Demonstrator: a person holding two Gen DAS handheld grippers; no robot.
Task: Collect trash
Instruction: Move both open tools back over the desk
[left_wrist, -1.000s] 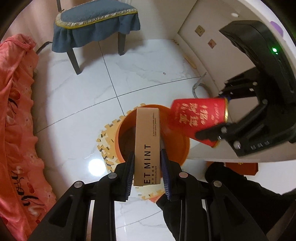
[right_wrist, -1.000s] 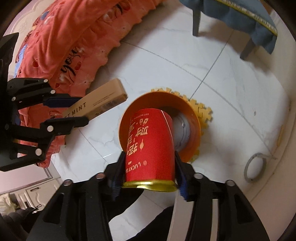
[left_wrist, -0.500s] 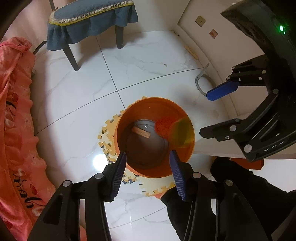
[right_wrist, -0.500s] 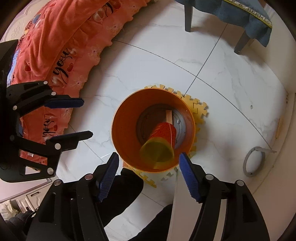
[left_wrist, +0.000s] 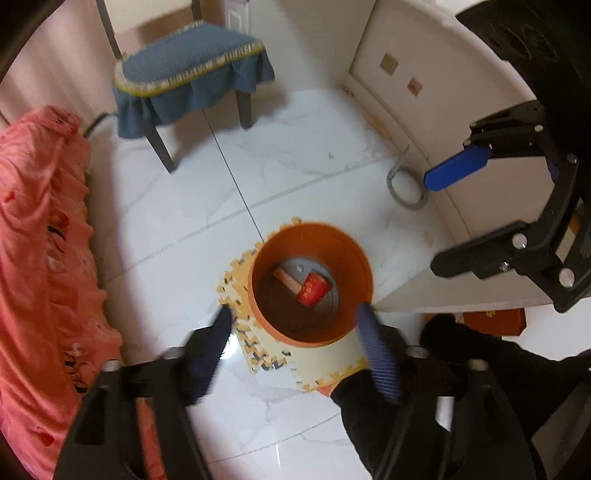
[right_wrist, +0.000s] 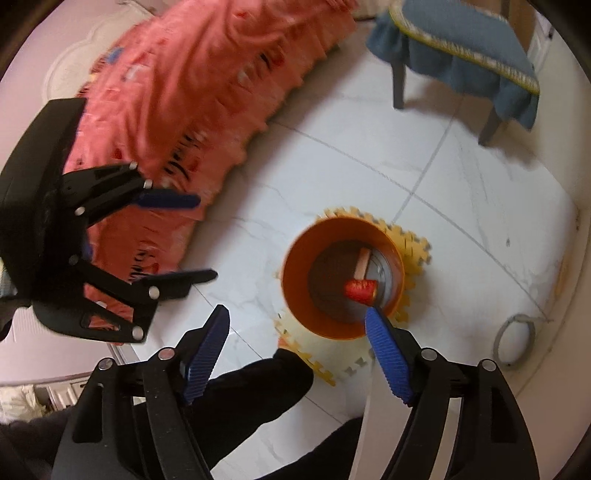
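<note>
An orange bin (left_wrist: 354, 254) (right_wrist: 295, 266) stands on a yellow puzzle mat (left_wrist: 258, 350) (right_wrist: 413, 247) on the white tile floor. At its bottom lie a red can (left_wrist: 312, 288) (right_wrist: 360, 290) and a tan box (left_wrist: 286, 278) (right_wrist: 362, 263). My left gripper (left_wrist: 293, 314) (right_wrist: 207, 238) hangs above the bin's near rim, jaws opening, nothing between them. My right gripper (right_wrist: 297, 314) (left_wrist: 430, 221) is also above the bin, jaws opening and empty.
A bed with a pink-orange cover (left_wrist: 40, 258) (right_wrist: 192, 92) runs along one side. A chair with a blue cushion (left_wrist: 188, 70) (right_wrist: 461, 40) stands behind the bin. A cream cabinet (left_wrist: 424, 110) and a grey ring (left_wrist: 404, 184) (right_wrist: 515, 339) lie beside it. Dark-clothed legs (right_wrist: 258, 391) are below.
The tan box and the red can left the grippers and dropped into the bin. Both grippers opened wider and rose, so the bin looks smaller.
</note>
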